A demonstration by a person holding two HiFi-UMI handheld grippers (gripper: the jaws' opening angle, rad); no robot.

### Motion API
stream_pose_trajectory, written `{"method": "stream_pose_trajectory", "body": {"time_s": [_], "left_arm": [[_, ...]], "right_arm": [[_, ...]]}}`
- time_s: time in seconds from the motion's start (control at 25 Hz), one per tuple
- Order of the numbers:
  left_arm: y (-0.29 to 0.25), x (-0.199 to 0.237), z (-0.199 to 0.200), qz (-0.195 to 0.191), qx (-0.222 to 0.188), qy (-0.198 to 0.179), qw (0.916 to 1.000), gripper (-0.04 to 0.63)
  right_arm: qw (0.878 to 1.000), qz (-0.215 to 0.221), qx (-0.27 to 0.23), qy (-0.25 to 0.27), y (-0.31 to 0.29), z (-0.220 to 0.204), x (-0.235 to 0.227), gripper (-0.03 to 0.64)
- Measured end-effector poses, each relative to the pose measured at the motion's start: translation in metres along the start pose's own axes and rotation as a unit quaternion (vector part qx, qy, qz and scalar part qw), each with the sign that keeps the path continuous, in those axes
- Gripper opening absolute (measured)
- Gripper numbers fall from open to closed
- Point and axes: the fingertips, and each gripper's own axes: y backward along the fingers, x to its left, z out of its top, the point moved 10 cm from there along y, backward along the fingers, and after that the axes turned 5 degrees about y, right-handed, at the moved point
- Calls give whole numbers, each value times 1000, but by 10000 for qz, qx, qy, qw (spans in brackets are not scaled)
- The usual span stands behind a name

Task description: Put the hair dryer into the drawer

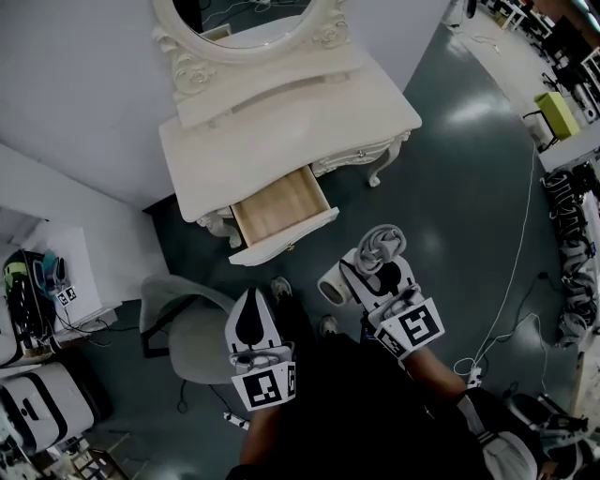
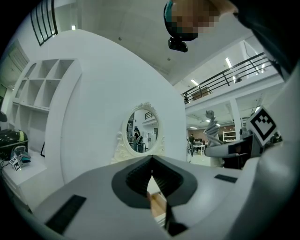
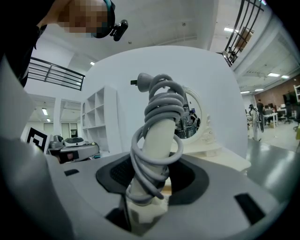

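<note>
Dark grey-green floor (image 1: 450, 187) fills most of the head view, with a white dressing table (image 1: 281, 112) set against a pale wall at the far side and an oval mirror (image 1: 253, 19) standing on its top. The table's drawer (image 1: 278, 208) is pulled out toward the person, its pale wooden inside showing. A grey chair (image 1: 192, 328) stands near left, just beside the left gripper (image 1: 251, 314).

The left gripper's jaws are pressed together with nothing between them. Its own view looks past them at the mirror and a sliver of the drawer's wood.

The right gripper (image 1: 380, 281) is clamped on the hair dryer (image 1: 336, 284), held in the air near and to the right of the open drawer, well apart from it. In the right gripper view the jaws pinch the lower part of the white handle (image 3: 157, 136), which rises upright between them. A grey cord (image 3: 157, 101) is wound round the handle in several loops, and what looks like its plug (image 3: 140, 80) sticks out at the top. The dryer's barrel points to the left in the head view.
</note>
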Motion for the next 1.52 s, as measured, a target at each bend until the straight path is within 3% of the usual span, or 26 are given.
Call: {"method": "stream_pose_trajectory", "body": {"time_s": [0.72, 1.16, 1.52], "left_arm": [[-86, 74, -17, 61, 205, 240, 9995, 23], [-119, 109, -52, 159, 289, 301, 9990, 23], [-137, 121, -92, 1, 651, 492, 9967, 23]], "right_arm": [[9986, 220, 401, 271, -139, -25, -14, 214], [9941, 317, 827, 627, -203, -75, -20, 213], [9820, 679, 1257, 1235, -244, -120, -30, 214]]}}
